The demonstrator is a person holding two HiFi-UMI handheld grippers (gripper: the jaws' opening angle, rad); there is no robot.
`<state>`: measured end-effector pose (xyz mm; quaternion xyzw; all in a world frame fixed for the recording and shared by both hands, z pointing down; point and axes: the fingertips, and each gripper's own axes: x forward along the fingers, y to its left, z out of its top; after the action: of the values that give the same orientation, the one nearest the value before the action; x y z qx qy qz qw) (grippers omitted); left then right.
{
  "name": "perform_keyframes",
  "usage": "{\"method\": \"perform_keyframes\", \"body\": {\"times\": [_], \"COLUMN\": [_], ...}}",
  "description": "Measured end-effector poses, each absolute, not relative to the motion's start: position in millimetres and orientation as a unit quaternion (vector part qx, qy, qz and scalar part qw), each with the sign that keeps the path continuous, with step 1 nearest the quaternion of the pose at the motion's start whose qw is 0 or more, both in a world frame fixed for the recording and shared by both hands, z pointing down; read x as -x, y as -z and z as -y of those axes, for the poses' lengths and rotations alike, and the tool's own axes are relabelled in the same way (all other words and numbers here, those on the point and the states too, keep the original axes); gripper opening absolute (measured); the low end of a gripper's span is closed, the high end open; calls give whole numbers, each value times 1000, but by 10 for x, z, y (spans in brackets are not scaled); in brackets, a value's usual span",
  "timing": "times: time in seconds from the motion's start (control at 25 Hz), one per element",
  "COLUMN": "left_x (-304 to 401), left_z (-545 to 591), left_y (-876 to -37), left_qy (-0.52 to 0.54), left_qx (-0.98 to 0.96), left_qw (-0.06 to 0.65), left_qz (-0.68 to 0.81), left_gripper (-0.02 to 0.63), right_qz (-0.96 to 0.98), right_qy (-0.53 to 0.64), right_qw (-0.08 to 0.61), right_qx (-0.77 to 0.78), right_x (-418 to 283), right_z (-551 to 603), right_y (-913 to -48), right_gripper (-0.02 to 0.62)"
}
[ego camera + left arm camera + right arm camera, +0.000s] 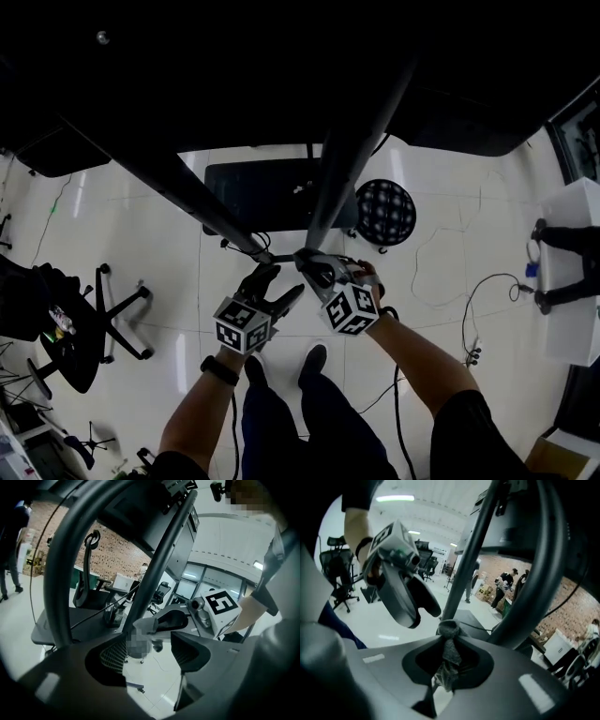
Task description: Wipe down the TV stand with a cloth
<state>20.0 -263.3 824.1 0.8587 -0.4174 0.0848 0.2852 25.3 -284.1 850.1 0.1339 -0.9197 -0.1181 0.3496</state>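
"How does the cloth look?"

"The crumpled grey fabric cloth (449, 654) is twisted into a narrow strip, with a rounded wad at its top."

"Where does it sit against the fingers?"

"The right gripper (446, 665) pinches it between its 2 jaws. The wad pokes past the tips, beside a slanted pole of the dark metal TV stand (471, 559). The left gripper (149, 649) has its jaws spread, empty."

"What's around?"

"A round black mesh object (385, 212) and a black office chair (105, 317) stand on the white tiled floor (450, 216). The stand's 2 poles rise just ahead of both grippers."
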Motion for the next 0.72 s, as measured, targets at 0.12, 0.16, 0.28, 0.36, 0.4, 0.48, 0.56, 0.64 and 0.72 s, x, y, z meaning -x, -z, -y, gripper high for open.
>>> {"method": "perform_keyframes", "body": {"times": [0.12, 0.16, 0.28, 0.36, 0.4, 0.48, 0.56, 0.64, 0.72], "left_x": [-129, -103, -10, 36, 57, 92, 112, 120, 144], "left_z": [2420, 2343, 2132, 2012, 1956, 1818, 1621, 1409, 1174], "left_y": [-7818, -7682, -7234, -6912, -6745, -6423, -6148, -5897, -5663], "left_qy": [-85, -88, -85, -73, -66, -52, -41, -31, -22], "left_qx": [-863, -865, -875, -882, -886, -892, -899, -905, -910], "left_qw": [270, 263, 236, 216, 206, 186, 171, 158, 148], "left_qz": [419, 417, 413, 412, 411, 409, 402, 395, 387], "left_gripper": [311, 311, 311, 311, 311, 311, 311, 311, 311], "right_qz": [940, 944, 954, 958, 959, 957, 955, 954, 951], "right_qy": [75, 68, 47, 39, 36, 34, 35, 34, 25], "right_qw": [294, 280, 239, 219, 214, 205, 190, 163, 134], "right_qx": [-155, -162, -175, -180, -185, -200, -224, -251, -277], "right_x": [-318, -350, -414, -461, -476, -478, -480, -499, -531], "right_z": [2645, 2581, 2377, 2226, 2154, 1993, 1794, 1592, 1393], "right_y": [-7875, -7688, -7165, -6861, -6715, -6418, -6132, -5834, -5535], "right_gripper": [44, 44, 44, 44, 44, 44, 44, 44, 44]}}
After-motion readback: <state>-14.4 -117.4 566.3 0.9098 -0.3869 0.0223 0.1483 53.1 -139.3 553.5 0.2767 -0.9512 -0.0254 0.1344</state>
